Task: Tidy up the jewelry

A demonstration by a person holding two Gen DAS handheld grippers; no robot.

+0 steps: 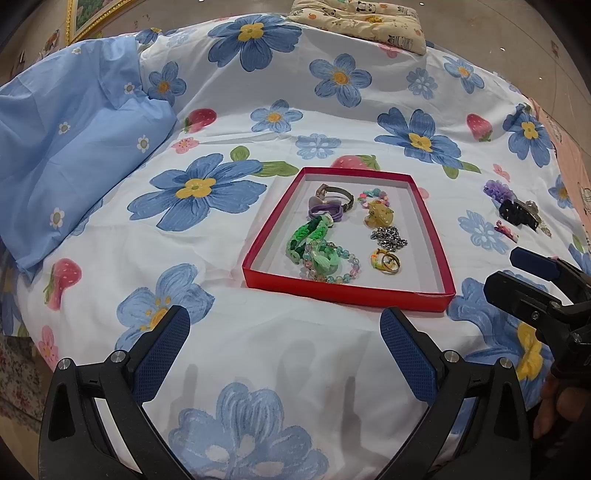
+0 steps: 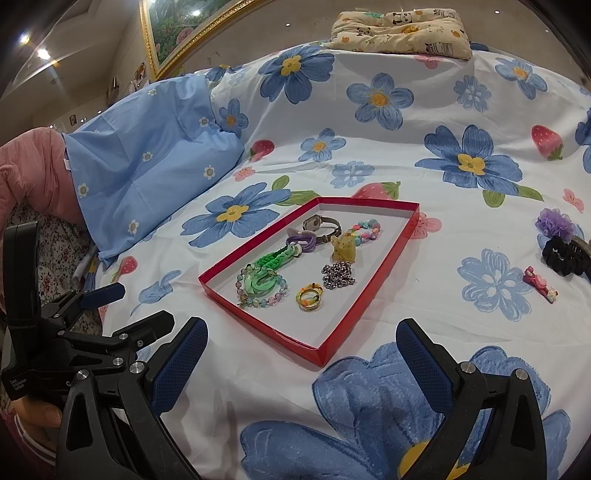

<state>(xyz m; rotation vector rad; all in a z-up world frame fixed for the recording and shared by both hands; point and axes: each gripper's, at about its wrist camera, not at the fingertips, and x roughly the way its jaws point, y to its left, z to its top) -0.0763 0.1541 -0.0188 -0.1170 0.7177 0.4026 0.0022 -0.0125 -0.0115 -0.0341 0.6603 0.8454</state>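
Note:
A shallow red tray (image 1: 432,236) lies on the flowered bed sheet; it also shows in the right wrist view (image 2: 373,280). In it lie a watch (image 1: 334,192), a green braided bracelet (image 1: 306,234), a beaded bracelet (image 1: 343,264), a silver chain (image 1: 389,236), rings (image 1: 386,260) and a yellow clip (image 1: 378,216). Outside it, to the right, lie a purple scrunchie (image 2: 556,221), a black scrunchie (image 2: 565,258) and a pink hair clip (image 2: 539,284). My left gripper (image 1: 284,332) is open and empty, just short of the tray. My right gripper (image 2: 301,349) is open and empty at the tray's near corner.
A light blue pillow (image 1: 74,147) lies at the left. A small panda-print pillow (image 1: 362,22) sits at the far edge of the bed. A gold-framed picture (image 2: 177,33) hangs on the wall behind. The right gripper shows in the left wrist view (image 1: 535,291).

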